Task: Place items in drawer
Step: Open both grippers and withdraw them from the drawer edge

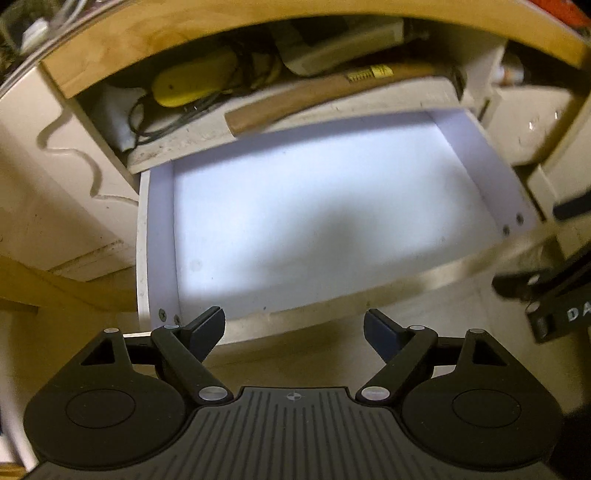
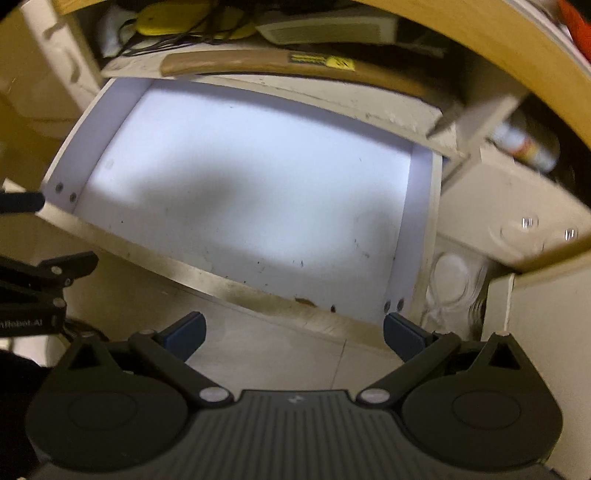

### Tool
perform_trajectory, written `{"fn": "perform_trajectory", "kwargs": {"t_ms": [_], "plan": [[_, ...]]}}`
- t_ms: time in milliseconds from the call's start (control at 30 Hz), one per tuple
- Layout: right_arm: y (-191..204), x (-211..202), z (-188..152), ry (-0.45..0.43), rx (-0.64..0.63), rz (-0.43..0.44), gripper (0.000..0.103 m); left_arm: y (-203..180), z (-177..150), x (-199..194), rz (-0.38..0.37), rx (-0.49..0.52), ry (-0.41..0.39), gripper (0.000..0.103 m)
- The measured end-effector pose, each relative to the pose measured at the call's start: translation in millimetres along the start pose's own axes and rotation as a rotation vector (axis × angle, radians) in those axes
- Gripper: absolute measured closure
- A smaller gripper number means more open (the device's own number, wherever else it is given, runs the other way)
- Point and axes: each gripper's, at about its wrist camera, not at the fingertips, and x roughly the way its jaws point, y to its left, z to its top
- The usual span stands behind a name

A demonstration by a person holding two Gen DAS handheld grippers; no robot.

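A white drawer (image 1: 159,236) is pulled out and nothing lies in it; it also shows in the right wrist view (image 2: 417,221). My left gripper (image 1: 294,332) is open and empty, just in front of the drawer's front edge. My right gripper (image 2: 294,334) is open and empty, also in front of the drawer, nearer its right corner. On the shelf above the drawer lie a hammer with a wooden handle (image 1: 314,96), also in the right wrist view (image 2: 236,62), a yellow device (image 1: 192,79) with dark cables, and a white box (image 1: 343,44).
A wooden worktop edge (image 1: 258,22) overhangs the shelf. The right gripper's body shows at the right of the left wrist view (image 1: 554,299); the left gripper's body shows at the left of the right wrist view (image 2: 37,288). Cream cabinet panels flank the drawer. A can (image 2: 524,144) lies right.
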Motion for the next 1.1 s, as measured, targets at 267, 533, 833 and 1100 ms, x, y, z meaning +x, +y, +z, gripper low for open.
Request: {"fn": "perform_trajectory", "kwargs": {"t_ms": [267,533,833,1100], "plan": [[15,-17,-40,-0.006,0.086,-0.010,0.000,14,-2,-8,0.107,-0.181,-0.091,0.020],[17,-31,-53,-0.034,0.145,-0.029,0.000,28,4,-4,0.038,-0.271,0.002,0.021],[17,-28,-55,-0.019,0.181,-0.038,0.000,28,1,1,0.021,-0.284,0.040,0.021],[19,-41,-54,-0.101,0.204,-0.024,0.000,18,16,-20,0.035,-0.233,-0.063,0.020]]}}
